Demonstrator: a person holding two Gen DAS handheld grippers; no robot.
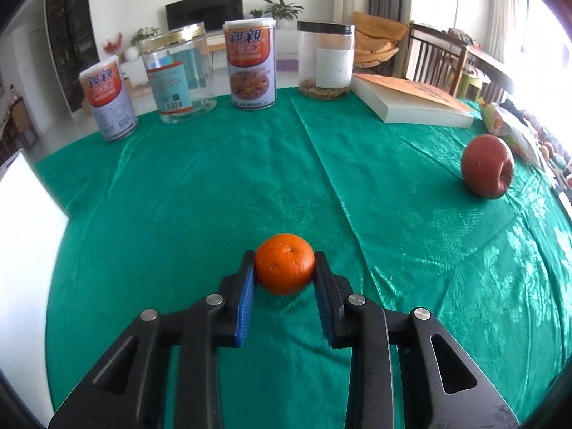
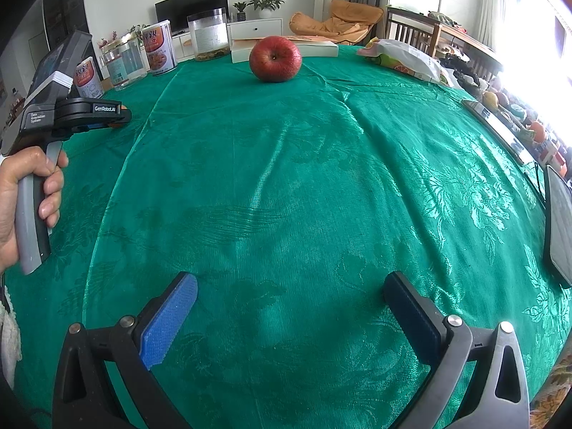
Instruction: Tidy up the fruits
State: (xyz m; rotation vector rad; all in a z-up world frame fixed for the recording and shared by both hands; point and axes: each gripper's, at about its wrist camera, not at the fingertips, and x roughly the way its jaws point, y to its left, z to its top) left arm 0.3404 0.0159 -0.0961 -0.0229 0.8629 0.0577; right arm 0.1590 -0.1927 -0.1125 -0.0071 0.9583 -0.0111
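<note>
Left tool (image 1: 285, 268): closed on the small round orange tangerine (image 1: 285, 269), blue ribbed pads pressed to its two flanks, fruit resting on the shiny green patterned cloth of the tabletop (image 1: 214, 196), toward the near edge. Nearly round, so no long axis to speak of — grip taken straight across the widest part. In the right wrist view, seen from the side at the tabletop's left edge, carried by a bare hand (image 2: 25, 200) wrapped round the grey handle.

Further right, toward the far right of the tabletop: a large dark-red apple (image 2: 275, 59), lying on its side, well apart from the tangerine. Straight ahead of the right tool (image 2: 291, 316) and well beyond it; the right tool plainly the nearer one for the apple. Right tool spread wide, nothing between its pads, hovering over bare cloth.

Counts: one tangerine, one apple — two fruits in play. Along the far edge, left to right: two printed tin cans (image 1: 250, 66), two clear plastic jars (image 1: 327, 60), one thick white book (image 1: 411, 102), one printed plastic bag (image 2: 404, 55) at the far right corner.

Next step, most likely: lifting the tangerine.
</note>
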